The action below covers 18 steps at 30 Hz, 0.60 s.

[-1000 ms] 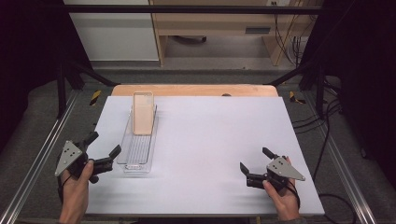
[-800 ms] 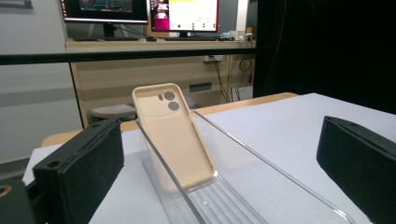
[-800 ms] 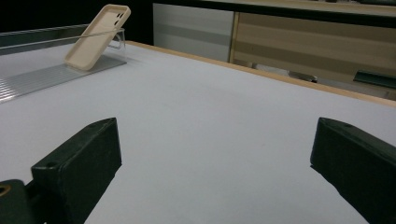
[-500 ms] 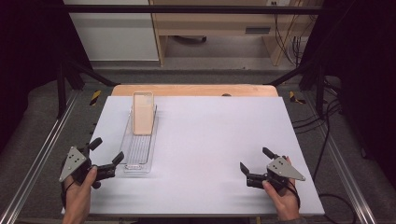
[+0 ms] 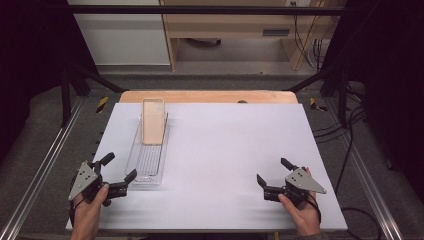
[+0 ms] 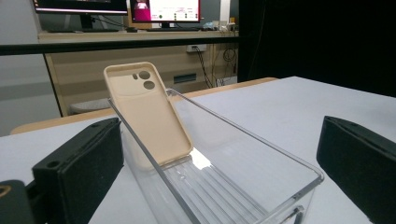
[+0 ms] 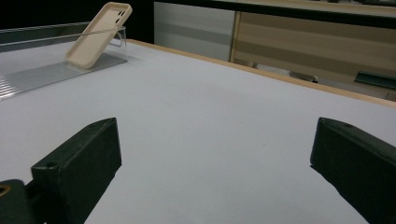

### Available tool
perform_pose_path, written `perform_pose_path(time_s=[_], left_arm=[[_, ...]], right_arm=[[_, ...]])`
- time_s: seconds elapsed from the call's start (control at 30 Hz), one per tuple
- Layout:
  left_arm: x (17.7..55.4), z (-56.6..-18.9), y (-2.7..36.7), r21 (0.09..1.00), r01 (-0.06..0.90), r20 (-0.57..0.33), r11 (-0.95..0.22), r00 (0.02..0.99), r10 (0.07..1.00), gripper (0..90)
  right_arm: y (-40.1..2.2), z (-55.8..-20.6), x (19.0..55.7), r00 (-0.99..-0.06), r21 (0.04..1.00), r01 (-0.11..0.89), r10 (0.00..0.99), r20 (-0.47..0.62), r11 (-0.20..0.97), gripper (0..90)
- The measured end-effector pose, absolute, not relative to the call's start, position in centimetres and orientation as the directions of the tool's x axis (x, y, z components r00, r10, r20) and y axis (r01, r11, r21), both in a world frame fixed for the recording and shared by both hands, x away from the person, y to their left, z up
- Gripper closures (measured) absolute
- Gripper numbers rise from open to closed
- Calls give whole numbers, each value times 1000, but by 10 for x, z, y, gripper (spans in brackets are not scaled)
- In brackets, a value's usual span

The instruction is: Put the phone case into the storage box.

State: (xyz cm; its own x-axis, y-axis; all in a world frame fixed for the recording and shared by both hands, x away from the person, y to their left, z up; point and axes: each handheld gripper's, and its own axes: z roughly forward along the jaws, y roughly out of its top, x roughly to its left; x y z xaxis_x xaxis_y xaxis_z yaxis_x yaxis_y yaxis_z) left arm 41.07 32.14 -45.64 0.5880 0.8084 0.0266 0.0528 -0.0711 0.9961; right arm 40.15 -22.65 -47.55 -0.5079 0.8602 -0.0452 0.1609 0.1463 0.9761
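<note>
Left gripper (image 5: 120,171) has slid toward lower left, jaws wide, empty, framing clear tray (image 5: 145,172) near end; phone case (image 5: 153,121) untouched. Right gripper (image 5: 274,171) idle, open.

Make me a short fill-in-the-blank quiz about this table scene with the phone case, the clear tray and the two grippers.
1. The beige phone case leans at the far end of the clear ____.
2. The left gripper has its jaws ____, at the tray's near end.
3. The right gripper holds ____ between its jaws.
4. The tray stands on the ____ half of the white table in the high view.

Missing words: tray; open; nothing; left
</note>
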Motion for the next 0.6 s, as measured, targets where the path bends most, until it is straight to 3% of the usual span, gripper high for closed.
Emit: perform_pose_path(time_s=[0.6], left_arm=[[406, -463, 317, 997, 50, 23, -65, 588, 809, 4]], right_arm=[[-229, -476, 401, -510, 982, 121, 858, -65, 146, 24]])
